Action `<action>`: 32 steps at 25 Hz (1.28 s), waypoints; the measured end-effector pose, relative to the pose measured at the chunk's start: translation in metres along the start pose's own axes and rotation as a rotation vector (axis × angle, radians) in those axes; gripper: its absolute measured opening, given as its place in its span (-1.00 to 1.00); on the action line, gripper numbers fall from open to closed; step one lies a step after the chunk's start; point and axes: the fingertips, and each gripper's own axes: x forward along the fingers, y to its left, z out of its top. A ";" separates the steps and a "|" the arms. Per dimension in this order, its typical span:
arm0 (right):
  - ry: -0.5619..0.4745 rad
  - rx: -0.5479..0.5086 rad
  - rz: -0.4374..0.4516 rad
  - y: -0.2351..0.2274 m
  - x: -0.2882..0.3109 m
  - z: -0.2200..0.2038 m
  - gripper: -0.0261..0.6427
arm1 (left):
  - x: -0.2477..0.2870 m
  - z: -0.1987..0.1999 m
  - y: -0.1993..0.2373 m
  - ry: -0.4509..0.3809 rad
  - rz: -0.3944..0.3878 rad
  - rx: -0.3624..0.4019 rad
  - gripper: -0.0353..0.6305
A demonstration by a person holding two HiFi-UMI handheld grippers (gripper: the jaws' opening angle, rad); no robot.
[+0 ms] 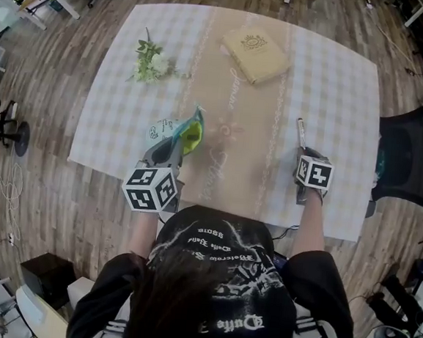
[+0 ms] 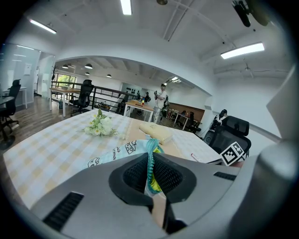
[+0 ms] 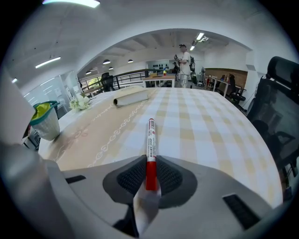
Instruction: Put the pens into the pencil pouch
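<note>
From the head view, the left gripper (image 1: 177, 145) sat left of centre over the checked table (image 1: 337, 80), clamped on the near edge of the pouch (image 1: 190, 133), which stood up with its mouth open and yellow lining showing. Over on the right, the right gripper (image 1: 302, 150) was down at the pen (image 1: 301, 130), which lay on the cloth pointing toward the top of the frame. Flowers (image 1: 151, 62) were upper left and a book (image 1: 255, 53) upper centre. In the left gripper view, the jaws were pinched together on the pouch's (image 2: 150, 156) teal zipper edge at the middle, with the flowers (image 2: 99, 125) and book (image 2: 156, 132) behind it. In the right gripper view, the jaws were closed on the red cap end of the pen (image 3: 150, 149), and its white barrel stuck out past them flat on the table. The pouch (image 3: 45, 120) was way over at the left edge, well apart from the pen.
</note>
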 end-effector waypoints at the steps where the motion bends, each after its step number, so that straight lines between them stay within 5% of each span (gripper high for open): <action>1: -0.001 0.007 -0.003 0.000 0.000 0.000 -0.71 | 0.000 0.000 0.000 0.000 0.001 -0.001 -0.81; 13: -0.101 -0.015 0.007 0.008 -0.031 0.017 -0.71 | -0.006 0.001 0.002 -0.009 0.000 -0.013 -0.81; 32: -0.173 -0.368 0.125 0.101 -0.091 0.041 -0.71 | -0.018 -0.009 0.003 -0.024 0.001 -0.028 -0.80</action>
